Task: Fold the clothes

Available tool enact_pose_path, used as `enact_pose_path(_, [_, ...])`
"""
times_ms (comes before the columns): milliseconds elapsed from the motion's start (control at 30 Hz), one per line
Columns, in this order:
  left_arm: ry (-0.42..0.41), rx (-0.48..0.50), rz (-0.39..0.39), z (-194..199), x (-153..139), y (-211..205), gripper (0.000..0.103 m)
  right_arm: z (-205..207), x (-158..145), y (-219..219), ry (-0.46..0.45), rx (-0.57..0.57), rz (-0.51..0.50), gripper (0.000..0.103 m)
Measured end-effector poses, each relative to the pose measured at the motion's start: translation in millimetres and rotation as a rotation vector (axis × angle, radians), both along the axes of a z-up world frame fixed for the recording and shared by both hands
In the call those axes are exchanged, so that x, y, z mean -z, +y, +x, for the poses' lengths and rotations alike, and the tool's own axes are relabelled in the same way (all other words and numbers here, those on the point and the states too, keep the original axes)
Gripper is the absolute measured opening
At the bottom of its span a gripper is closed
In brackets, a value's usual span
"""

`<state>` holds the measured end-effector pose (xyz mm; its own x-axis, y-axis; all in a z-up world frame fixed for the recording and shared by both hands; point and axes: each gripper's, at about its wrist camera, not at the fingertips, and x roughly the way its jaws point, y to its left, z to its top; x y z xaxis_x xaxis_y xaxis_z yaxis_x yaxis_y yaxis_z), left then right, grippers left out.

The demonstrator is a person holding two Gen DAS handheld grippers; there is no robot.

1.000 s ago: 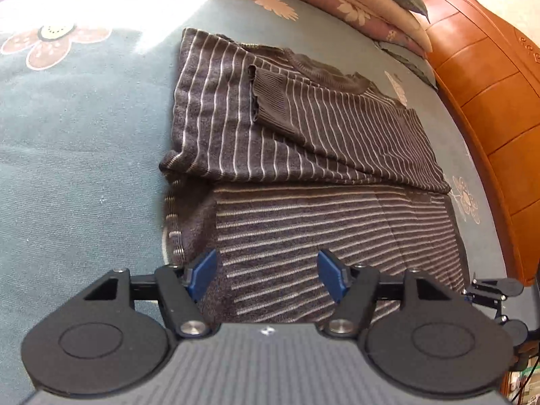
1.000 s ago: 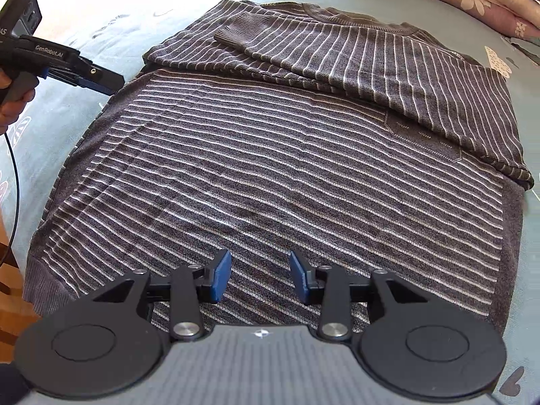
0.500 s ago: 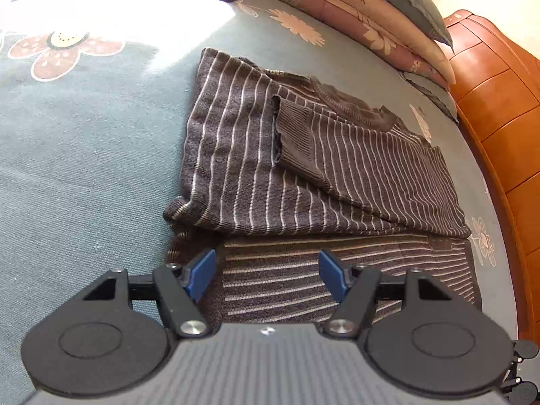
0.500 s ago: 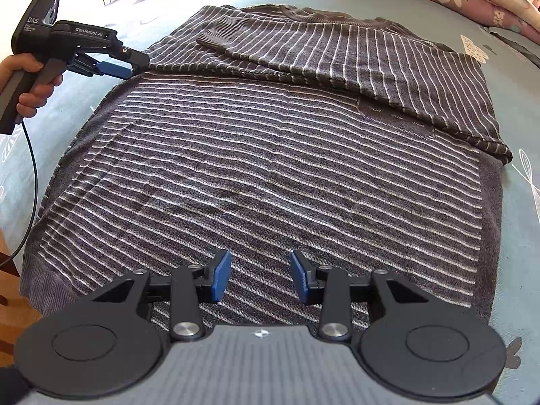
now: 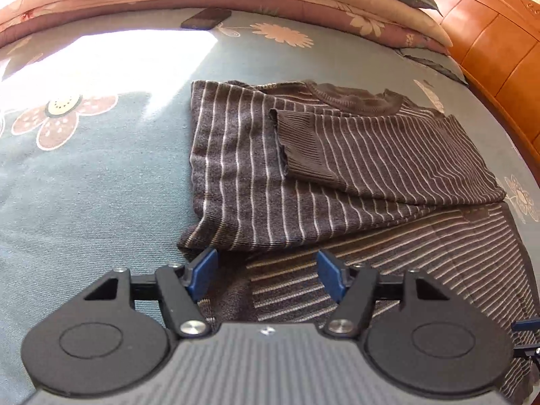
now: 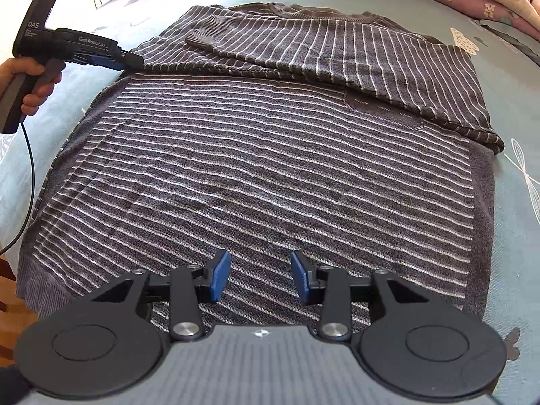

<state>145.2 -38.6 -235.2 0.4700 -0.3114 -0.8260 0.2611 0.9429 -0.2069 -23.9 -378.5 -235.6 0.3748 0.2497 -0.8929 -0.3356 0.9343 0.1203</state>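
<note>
Blue floral bedsheet point(image 6: 513, 202) carries everything; a grey knit sweater with thin white stripes point(image 6: 256, 175) lies flat across the bed, sleeves folded over the chest. At its left edge, the left tool point(image 5: 266, 275) stands half open and empty at the sleeve fold corner. Farther right, the right tool point(image 6: 260, 278) hovers over the hem, partly open, holding nothing. Next step seems a body fold, needing grips on the edges; clear sheet surrounds the sweater, a wooden headboard point(image 5: 496, 40) to the right
</note>
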Motion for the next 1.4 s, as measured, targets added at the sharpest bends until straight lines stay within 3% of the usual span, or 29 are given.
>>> enact_pose_path(33, [0.032,0.015,-0.008,3,6,-2,0.069,0,1,1,0.001,-0.002,-0.002,0.045])
enact_pose_path(167, [-0.045,0.039,0.21,6,16,-12,0.064,2,2,4,0.001,-0.014,-0.007,0.045])
enact_pose_path(300, [-0.077,0.076,0.319,5,16,-18,0.067,3,0,3,-0.006,-0.026,-0.019,0.045])
enact_pose_path(333, [-0.082,0.073,0.342,5,16,-17,0.073,4,0,2,-0.002,-0.024,-0.02,0.046])
enact_pose_path(400, [-0.043,0.002,0.311,11,15,-2,0.073,4,0,-1,0.0,-0.01,-0.021,0.046])
enact_pose_path(467, [-0.011,-0.03,0.238,10,6,10,0.066,4,0,-3,-0.001,-0.002,-0.017,0.046])
enact_pose_path(567, [-0.013,-0.004,0.186,-4,-8,13,0.068,4,0,-4,0.0,0.003,-0.015,0.046])
enact_pose_path(700, [-0.027,0.1,0.097,-20,-15,-5,0.069,4,5,-1,0.008,0.003,-0.011,0.046])
enact_pose_path(767, [-0.013,0.125,0.081,-21,-7,-16,0.071,5,5,1,0.008,-0.003,-0.01,0.046])
enact_pose_path(867, [0.059,0.088,0.072,-14,16,-15,0.07,6,4,4,0.006,-0.019,-0.012,0.046])
enact_pose_path(1067, [0.098,0.058,0.067,-18,5,-4,0.07,5,1,-3,0.001,-0.016,-0.026,0.05])
enact_pose_path(1233, [0.049,0.043,0.007,-6,-3,-2,0.071,6,5,-6,0.002,0.011,-0.016,0.05])
enact_pose_path(1300, [0.081,0.049,0.014,3,8,-6,0.071,6,6,-3,0.005,0.007,-0.01,0.05])
enact_pose_path(1400, [0.058,0.097,0.066,4,17,-11,0.073,6,6,2,0.002,-0.016,-0.014,0.05])
